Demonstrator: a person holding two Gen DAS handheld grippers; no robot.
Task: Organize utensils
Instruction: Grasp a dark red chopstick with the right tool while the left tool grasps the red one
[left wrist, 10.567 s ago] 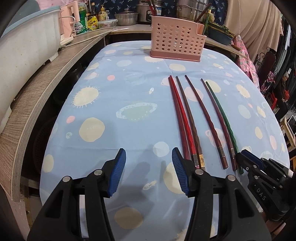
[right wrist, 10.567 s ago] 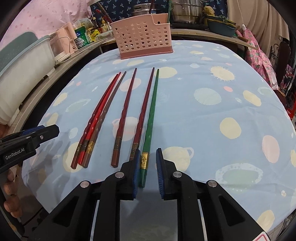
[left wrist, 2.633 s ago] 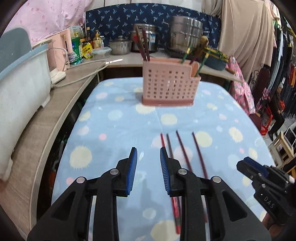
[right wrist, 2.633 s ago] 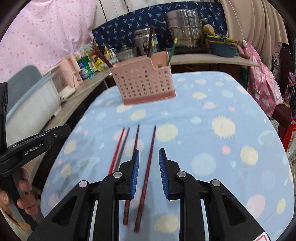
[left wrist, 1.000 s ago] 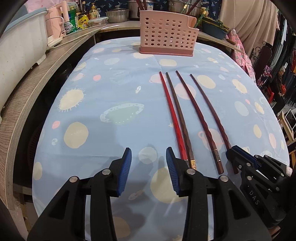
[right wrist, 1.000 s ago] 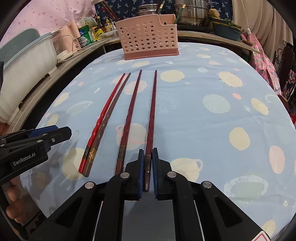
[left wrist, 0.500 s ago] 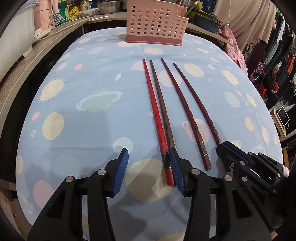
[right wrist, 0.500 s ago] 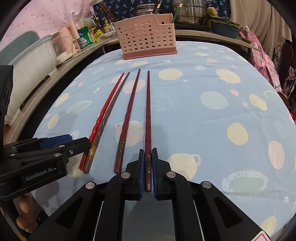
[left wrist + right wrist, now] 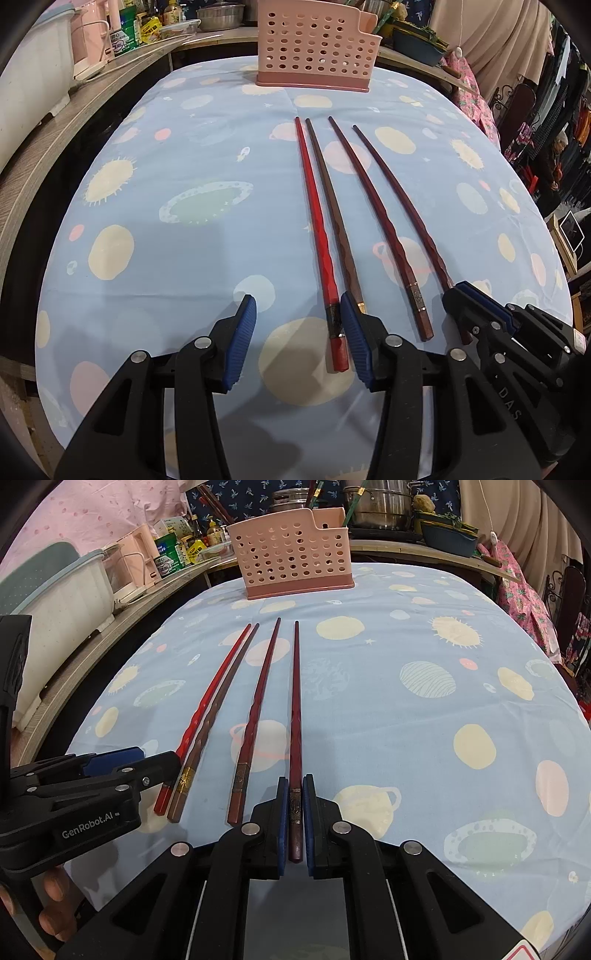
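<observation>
Several long chopsticks lie side by side on the planet-print cloth. My right gripper point(image 9: 294, 781) is shut on the thick end of the rightmost dark red chopstick point(image 9: 295, 701), which also shows in the left wrist view point(image 9: 402, 210). My left gripper point(image 9: 297, 302) is open, its jaws around the thick end of the bright red chopstick point(image 9: 317, 236). A brown chopstick point(image 9: 334, 218) lies against the red one; its end is hidden behind my right-hand finger. Another dark red chopstick point(image 9: 376, 218) lies between the two grippers. The pink perforated holder point(image 9: 293, 563) stands at the far end with chopsticks in it.
A wooden counter point(image 9: 74, 122) runs along the left with a white tub point(image 9: 62, 594), jars and packets. Steel pots point(image 9: 384, 502) and a blue basin point(image 9: 448, 533) stand behind the holder. The table edge drops off on the right toward floral fabric point(image 9: 521, 590).
Over ten seconds the green chopstick has left the table and stands in the holder. In the last second my right gripper stayed shut on the dark red chopstick; my left gripper moved around the red chopstick's end.
</observation>
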